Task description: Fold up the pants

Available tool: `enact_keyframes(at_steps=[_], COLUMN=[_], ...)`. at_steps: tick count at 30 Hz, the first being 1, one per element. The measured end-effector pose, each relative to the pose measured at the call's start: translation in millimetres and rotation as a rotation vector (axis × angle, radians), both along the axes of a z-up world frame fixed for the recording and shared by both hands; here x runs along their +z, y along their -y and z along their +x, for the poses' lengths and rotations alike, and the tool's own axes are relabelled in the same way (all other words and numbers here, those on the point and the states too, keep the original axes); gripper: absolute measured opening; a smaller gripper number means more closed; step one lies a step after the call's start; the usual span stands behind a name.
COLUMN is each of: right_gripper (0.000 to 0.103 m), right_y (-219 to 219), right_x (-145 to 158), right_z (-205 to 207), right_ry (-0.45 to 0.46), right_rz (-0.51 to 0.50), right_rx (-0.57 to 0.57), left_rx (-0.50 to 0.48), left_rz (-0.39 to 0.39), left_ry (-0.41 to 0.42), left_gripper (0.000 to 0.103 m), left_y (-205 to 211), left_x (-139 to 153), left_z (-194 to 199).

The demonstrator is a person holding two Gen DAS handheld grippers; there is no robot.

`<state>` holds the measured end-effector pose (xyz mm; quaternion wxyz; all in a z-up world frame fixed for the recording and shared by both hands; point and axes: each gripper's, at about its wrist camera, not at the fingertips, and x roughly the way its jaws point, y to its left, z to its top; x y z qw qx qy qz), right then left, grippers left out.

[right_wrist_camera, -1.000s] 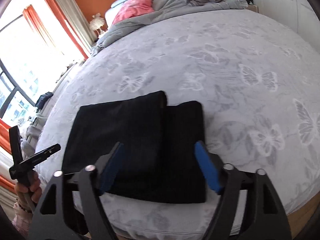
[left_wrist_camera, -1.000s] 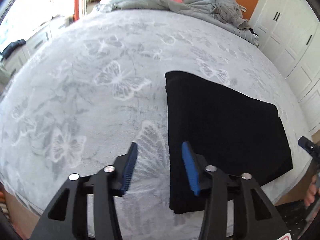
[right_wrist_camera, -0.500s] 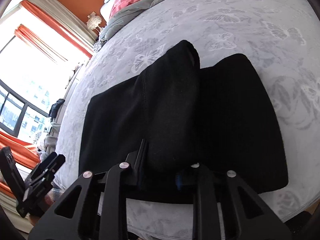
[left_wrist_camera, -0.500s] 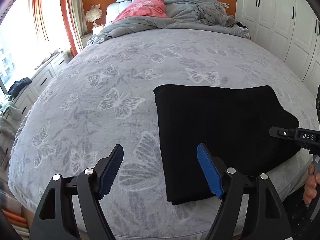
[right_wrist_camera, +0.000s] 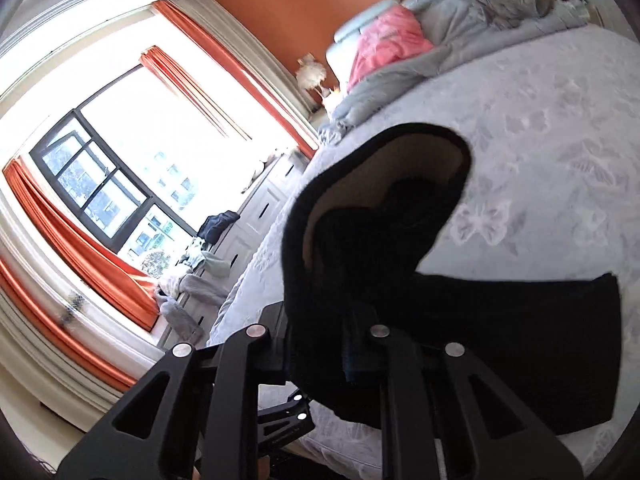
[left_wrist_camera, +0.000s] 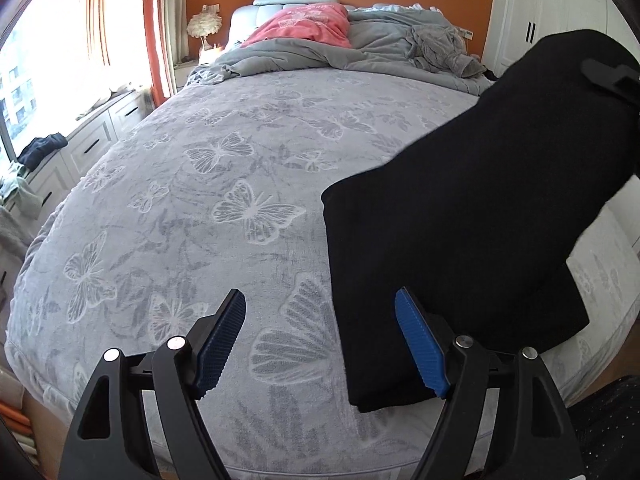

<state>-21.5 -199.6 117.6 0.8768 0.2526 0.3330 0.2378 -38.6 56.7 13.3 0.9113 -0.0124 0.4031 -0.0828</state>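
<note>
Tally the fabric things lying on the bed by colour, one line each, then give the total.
Black: 1, the pants, one end lifted by the right gripper
Pink: 1, the pillow
Grey: 2, the rumpled duvet and the butterfly bedspread
Total: 4

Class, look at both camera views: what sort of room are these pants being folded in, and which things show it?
Very likely a home bedroom. A wide bed with a butterfly-patterned cover fills the view, a pink pillow and rumpled grey duvet lie at its padded headboard, and a bedside lamp stands beside it.
</note>
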Motion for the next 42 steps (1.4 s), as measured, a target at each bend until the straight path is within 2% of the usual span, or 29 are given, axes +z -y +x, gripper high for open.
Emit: enact_keyframes(at_steps=[2, 3, 8, 10, 11, 12, 14, 16, 18, 20, 21, 22, 23, 25, 27, 28, 29, 31, 32, 33, 34, 36, 38, 39, 40, 42], right_gripper=[0.016, 0.016, 0.016, 0.022, 0.024, 0.028, 0.039, 0.054, 0.056, 0.052, 0.031, 0.016, 0.015, 0.014, 0.014, 0.015, 0.015, 0.017, 0.021, 0.024, 0.026, 0.028, 0.041, 0.054, 0.059, 0.057], right_y=[21.5, 37.4, 112.0, 126.7, 130.4, 131.0, 129.0, 124.4, 120.5, 116.8, 112.8, 109.1, 107.1, 102.9, 96.6, 96.1, 98.4, 103.6, 106.7, 111.1, 117.8, 126.9, 127.5, 126.0, 125.2, 125.9], right_x=[-3.8, -19.4, -163.0, -182.4, -181.3, -177.0, -169.3, -163.6, -168.9, -183.7, -185.4, -183.4, -177.6, -145.7, -114.1, -107.9, -109.7, -139.1, -160.0, -176.5, -180.2, -175.6, -169.3, -168.9, -171.1, -183.3], right_z=[-10.2, -11.3, -7.5, -17.1, -19.7, -18.5, -14.1, -4.3, 8.9, 12.1, 13.6, 12.6, 10.9, -2.3, -19.3, -26.5, -29.9, -26.6, -21.9, -23.3, -28.2, -31.3, -22.6, -16.6, -9.2, 4.9], right_ry=[0.008, -0.034, -0.401, -0.409, -0.401, -0.397, -0.383, -0.374, -0.385, -0.407, -0.391, -0.386, -0.369, -0.278, -0.192, -0.176, -0.179, -0.259, -0.323, -0.357, -0.346, -0.351, -0.348, -0.35, -0.355, -0.374], right_rz=[-0.094, -0.134, -0.238, -0.092, -0.053, -0.059, -0.068, -0.064, -0.076, -0.069, -0.089, -0.109, -0.085, -0.06, -0.114, -0.135, -0.156, -0.255, -0.301, -0.277, -0.198, -0.109, -0.123, -0.137, -0.13, -0.082], right_rx=[-0.068, -0.106, -0.275, -0.264, -0.273, -0.277, -0.258, -0.244, -0.239, -0.24, -0.251, -0.252, -0.238, -0.212, -0.201, -0.201, -0.209, -0.247, -0.273, -0.283, -0.292, -0.298, -0.279, -0.265, -0.257, -0.243], left_rx=[0.004, 0.006, 0.011, -0.005, -0.013, -0.021, -0.039, -0.061, -0.082, -0.104, -0.114, -0.125, -0.135, -0.153, -0.16, -0.164, -0.163, -0.161, -0.162, -0.165, -0.17, -0.178, -0.184, -0.186, -0.19, -0.193], left_rz=[-0.038, -0.055, -0.082, -0.072, -0.063, -0.056, -0.039, -0.027, -0.018, -0.005, 0.001, 0.01, 0.018, 0.019, 0.002, -0.007, -0.011, -0.003, 0.005, 0.012, 0.012, 0.012, 0.016, 0.018, 0.017, 0.017], left_ry=[-0.014, -0.025, -0.095, -0.101, -0.098, -0.096, -0.094, -0.098, -0.102, -0.101, -0.097, -0.091, -0.086, -0.078, -0.078, -0.082, -0.088, -0.107, -0.119, -0.128, -0.134, -0.127, -0.116, -0.114, -0.115, -0.12], left_gripper=[0.078, 0.078, 0.078, 0.078, 0.078, 0.078, 0.078, 0.078, 0.078, 0.078, 0.078, 0.078, 0.078, 0.078, 0.079, 0.081, 0.082, 0.082, 0.082, 0.082, 0.082, 0.082, 0.082, 0.082, 0.082, 0.082], left_y=[-7.0, -9.6, -5.5, 3.2, 8.1, 12.3, 22.2, 33.3, 44.8, 56.4, 61.7, 67.1, 71.3, 76.0, 76.0, 75.4, 75.2, 76.5, 78.1, 79.7, 81.0, 82.2, 83.5, 84.6, 85.5, 88.8], left_x=[2.0, 1.3, -11.2, -13.8, -14.7, -15.4, -17.7, -20.2, -21.9, -22.7, -22.6, -22.2, -21.6, -19.3, -17.4, -17.5, -18.8, -25.0, -28.4, -30.6, -32.0, -31.6, -30.2, -30.0, -30.2, -31.3], left_z=[2.1, 4.1, 16.0, 16.7, 16.4, 16.6, 17.6, 18.7, 19.5, 19.6, 19.3, 18.8, 18.6, 17.4, 17.1, 18.3, 19.7, 22.6, 23.6, 23.5, 22.9, 19.8, 17.6, 17.5, 17.5, 17.8])
